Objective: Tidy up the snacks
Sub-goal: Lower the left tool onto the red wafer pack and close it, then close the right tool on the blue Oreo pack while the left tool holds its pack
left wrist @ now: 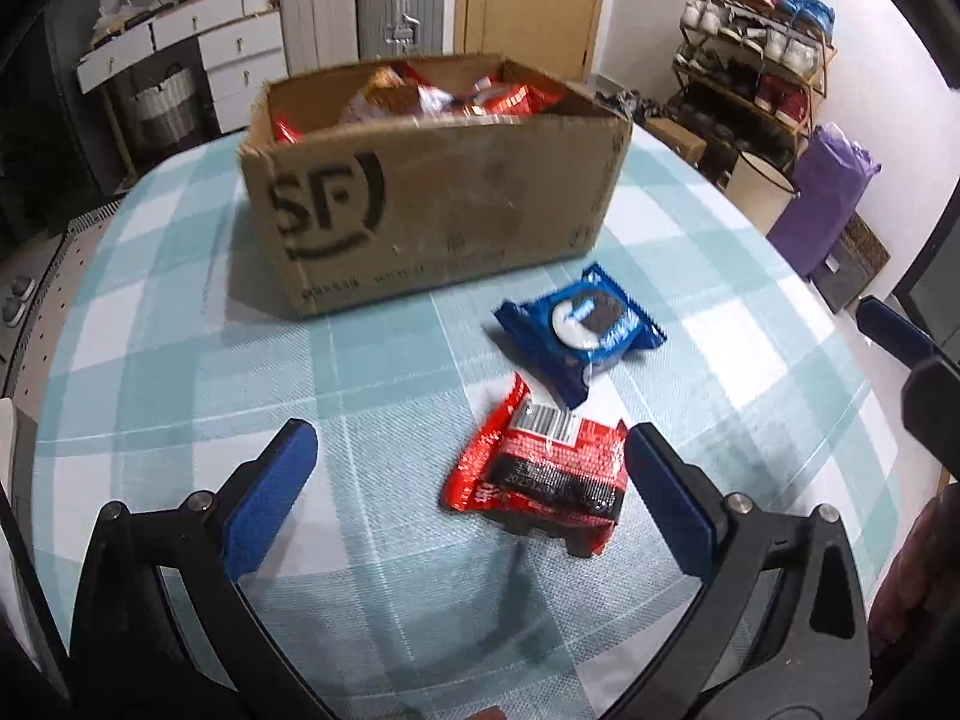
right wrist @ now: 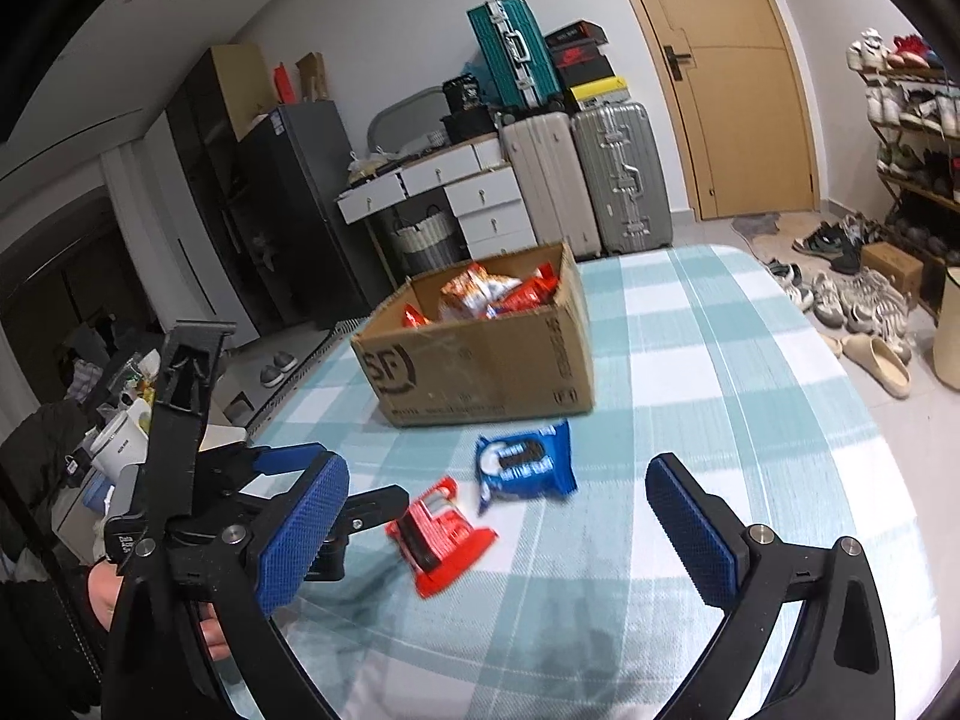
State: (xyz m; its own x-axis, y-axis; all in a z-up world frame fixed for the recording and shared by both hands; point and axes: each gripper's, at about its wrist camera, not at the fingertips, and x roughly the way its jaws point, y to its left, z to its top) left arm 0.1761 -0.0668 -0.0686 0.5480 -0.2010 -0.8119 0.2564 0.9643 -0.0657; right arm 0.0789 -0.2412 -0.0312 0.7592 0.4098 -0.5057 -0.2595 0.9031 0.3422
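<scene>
A red snack packet [left wrist: 540,474] lies on the checked tablecloth [left wrist: 180,360], with a blue cookie packet [left wrist: 579,330] just behind it. A cardboard box [left wrist: 432,204] marked SF stands further back and holds several red and orange snack packets [left wrist: 456,96]. My left gripper [left wrist: 471,468] is open and empty, and the red packet lies close to its right finger. My right gripper [right wrist: 498,498] is open and empty above the table. In the right wrist view the red packet [right wrist: 438,534], the blue packet [right wrist: 522,462] and the box [right wrist: 480,354] show ahead, with the left gripper [right wrist: 336,486] at the left.
The table's left edge [right wrist: 300,384] drops to the floor. Suitcases [right wrist: 588,180], white drawers [right wrist: 468,192] and a door [right wrist: 732,78] stand behind. A shoe rack [left wrist: 756,66] and loose shoes [right wrist: 852,294] are at the right.
</scene>
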